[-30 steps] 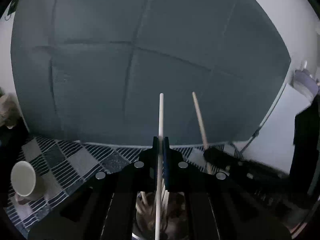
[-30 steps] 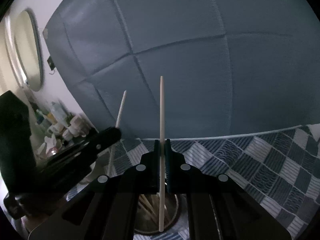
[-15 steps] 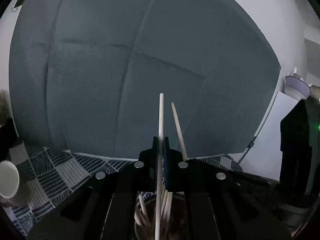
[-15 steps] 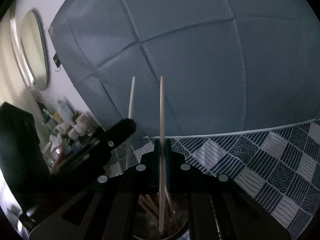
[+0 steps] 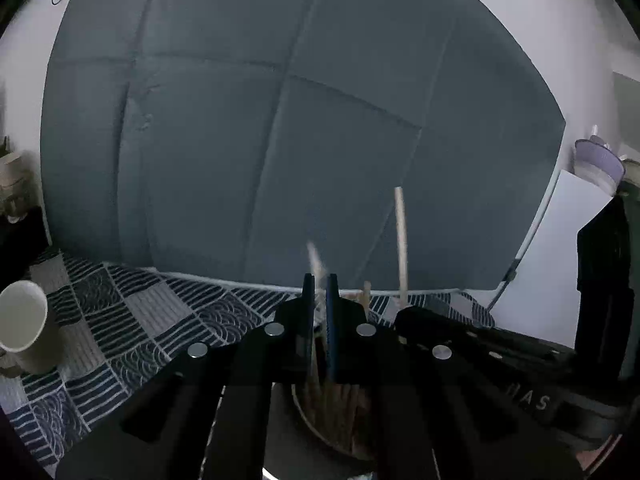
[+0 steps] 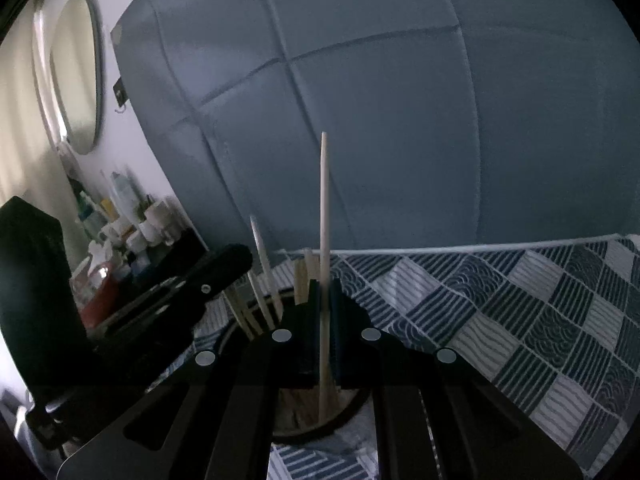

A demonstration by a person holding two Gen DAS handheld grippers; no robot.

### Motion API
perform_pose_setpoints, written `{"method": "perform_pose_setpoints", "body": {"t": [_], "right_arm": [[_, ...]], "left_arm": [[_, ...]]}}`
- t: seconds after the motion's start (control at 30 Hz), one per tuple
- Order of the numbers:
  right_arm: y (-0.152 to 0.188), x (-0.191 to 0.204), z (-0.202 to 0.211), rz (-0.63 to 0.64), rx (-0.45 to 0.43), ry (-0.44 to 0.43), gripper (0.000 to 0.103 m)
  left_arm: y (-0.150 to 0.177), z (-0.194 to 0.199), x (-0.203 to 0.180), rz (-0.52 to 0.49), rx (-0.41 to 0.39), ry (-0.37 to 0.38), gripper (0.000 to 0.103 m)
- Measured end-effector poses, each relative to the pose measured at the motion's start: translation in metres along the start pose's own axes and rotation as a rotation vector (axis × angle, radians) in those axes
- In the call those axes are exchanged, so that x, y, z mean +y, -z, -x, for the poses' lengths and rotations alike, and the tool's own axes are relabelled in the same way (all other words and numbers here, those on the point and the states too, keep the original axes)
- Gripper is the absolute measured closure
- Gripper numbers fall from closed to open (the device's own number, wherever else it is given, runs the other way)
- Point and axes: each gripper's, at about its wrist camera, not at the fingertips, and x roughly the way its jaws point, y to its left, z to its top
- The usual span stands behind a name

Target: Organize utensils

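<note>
The chopsticks (image 6: 324, 240) look like pale, bare wood with a matt finish, and the holder (image 6: 352, 404) they stand in has a dark rim, can't tell what it's made of. Both grippers (image 5: 320, 292) (image 6: 325, 292) are matt black plastic with small shiny metal discs (image 5: 274, 329) set in them. The checked tablecloth (image 6: 520, 312) is woven cloth, the headboard (image 5: 280, 140) behind looks like smooth padded blue-grey upholstery, and the mug (image 5: 24, 324) reads as smooth cream ceramic.

Home bedroom, padded grey-blue headboard (image 6: 400, 120), patterned bedspread (image 6: 520, 320), oval mirror (image 6: 76, 80), toiletry bottles (image 6: 128, 220)
</note>
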Motion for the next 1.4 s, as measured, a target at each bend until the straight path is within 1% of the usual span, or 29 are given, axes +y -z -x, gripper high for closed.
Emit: {"method": "perform_pose_setpoints", "body": {"t": [0.07,0.1,0.2,0.23,0.3,0.33,0.37,0.4,0.43,0.5,0.53,0.57,0.6,0.63,0.67,0.7,0.73,0.9,1.0,1.1,1.23,1.3,1.4], "right_arm": [[0.003,-0.002,0.003,-0.005,0.008,0.011,0.096],[0.004,-0.002,0.005,-0.006,0.009,0.02,0.095],[0.005,-0.003,0.012,0.0,0.009,0.029,0.095],[0.005,-0.002,0.014,0.005,0.007,0.041,0.094],[0.005,-0.002,0.019,0.013,0.0,0.061,0.094],[0.004,-0.002,0.022,0.012,-0.004,0.077,0.09],[0.004,-0.002,0.026,0.013,-0.011,0.088,0.086],[0.004,-0.002,0.029,0.014,-0.019,0.098,0.075],[0.004,-0.003,0.033,0.014,-0.031,0.111,0.064],[0.003,-0.003,0.04,0.016,-0.045,0.115,0.057],[0.002,-0.003,0.044,0.02,-0.049,0.114,0.052],[0.001,-0.003,0.047,0.023,-0.052,0.116,0.048],[0.001,-0.003,0.05,0.026,-0.057,0.12,0.039],[0.0,-0.003,0.053,0.029,-0.064,0.122,0.033],[0.0,-0.003,0.057,0.036,-0.073,0.118,0.03],[-0.001,-0.002,0.061,0.044,-0.076,0.119,0.022],[-0.002,-0.001,0.064,0.052,-0.076,0.125,0.018],[-0.002,-0.004,0.085,0.058,-0.094,0.147,0.016],[-0.001,-0.006,0.096,0.062,-0.089,0.154,0.015],[0.001,-0.008,0.109,0.07,-0.078,0.159,0.013],[0.007,-0.01,0.128,0.067,-0.066,0.182,0.012],[0.011,-0.012,0.138,0.054,-0.048,0.189,0.012],[0.019,-0.012,0.148,0.037,-0.006,0.196,0.012]], "left_arm": [[0.003,0.002,-0.001,-0.004,0.015,-0.01,0.097],[0.004,0.004,-0.002,-0.008,0.021,-0.015,0.092],[0.004,0.011,-0.005,-0.025,0.029,-0.02,0.083],[0.003,0.014,-0.007,-0.033,0.029,-0.024,0.081],[0.004,0.019,-0.009,-0.039,0.03,-0.025,0.075],[0.003,0.023,-0.01,-0.038,0.025,-0.021,0.073],[0.003,0.025,-0.01,-0.039,0.021,-0.025,0.068],[0.002,0.029,-0.011,-0.043,0.016,-0.041,0.061],[0.001,0.032,-0.01,-0.042,0.015,-0.056,0.057],[0.0,0.039,-0.008,-0.025,0.009,-0.071,0.042],[-0.001,0.042,-0.007,-0.013,0.01,-0.09,0.037],[-0.002,0.045,-0.005,-0.001,0.01,-0.104,0.027],[-0.003,0.048,-0.004,0.006,0.008,-0.11,0.021],[-0.004,0.052,-0.004,0.008,0.004,-0.129,0.017],[-0.006,0.056,-0.004,0.003,0.001,-0.159,0.008],[-0.006,0.059,-0.005,-0.002,-0.002,-0.177,0.006],[-0.008,0.063,-0.005,-0.008,-0.006,-0.199,0.006],[-0.01,0.078,-0.005,-0.01,0.027,-0.26,0.006],[-0.01,0.089,-0.005,-0.011,0.037,-0.273,0.006],[-0.009,0.101,-0.009,-0.027,0.063,-0.284,0.006],[-0.006,0.115,-0.015,-0.035,0.096,-0.261,0.006],[-0.001,0.123,-0.019,-0.033,0.1,-0.278,0.006],[0.011,0.13,-0.022,-0.026,0.138,-0.293,0.006]]}}
